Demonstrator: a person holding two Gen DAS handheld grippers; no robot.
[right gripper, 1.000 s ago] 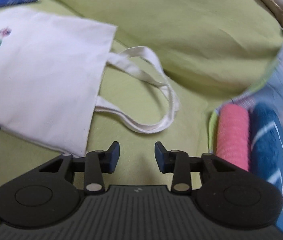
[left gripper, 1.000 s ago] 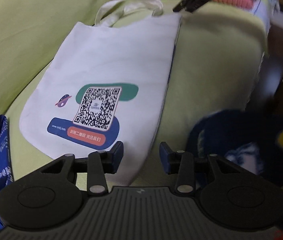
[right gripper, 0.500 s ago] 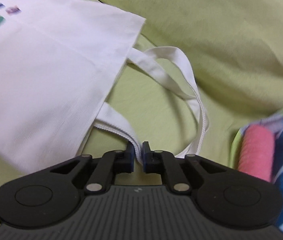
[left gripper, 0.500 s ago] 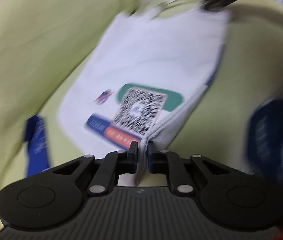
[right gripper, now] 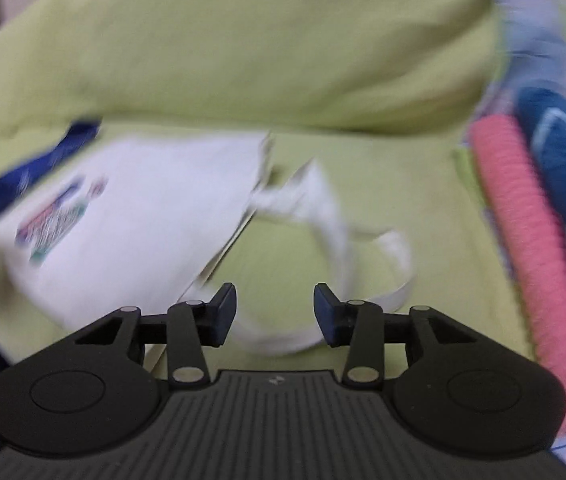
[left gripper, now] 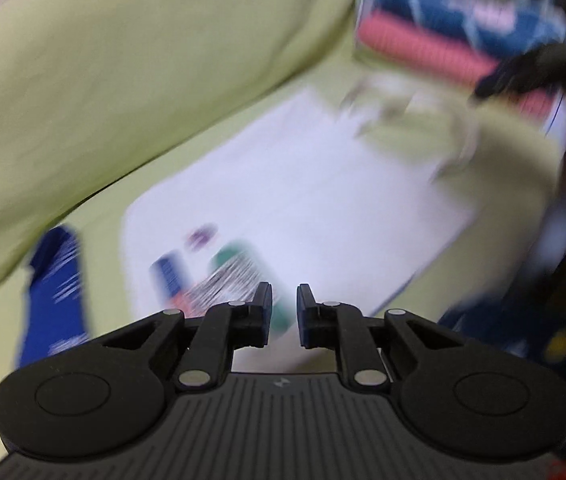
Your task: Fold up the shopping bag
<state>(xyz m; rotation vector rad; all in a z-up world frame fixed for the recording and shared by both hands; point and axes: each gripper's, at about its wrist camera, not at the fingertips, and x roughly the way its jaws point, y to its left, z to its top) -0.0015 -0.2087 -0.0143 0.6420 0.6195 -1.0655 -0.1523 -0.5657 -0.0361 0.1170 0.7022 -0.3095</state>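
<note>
Both tools stand spread and grip nothing: the left tool (left gripper: 284, 310) with a narrow gap over the printed end of the white shopping bag (left gripper: 303, 200), the right tool (right gripper: 275, 312) wider, above its handles (right gripper: 363, 236). Bag lies flat, blurred, on the green sofa cover (right gripper: 403, 184).

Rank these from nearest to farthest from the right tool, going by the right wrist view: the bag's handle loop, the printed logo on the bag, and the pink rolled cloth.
Measured from the right tool:
1. Handle loop: just ahead, curling between and right of the fingers.
2. Printed logo: far left, on the white bag's face.
3. Pink rolled cloth: far right edge.
The logo and the cloth are too close to call, given the blur.
</note>
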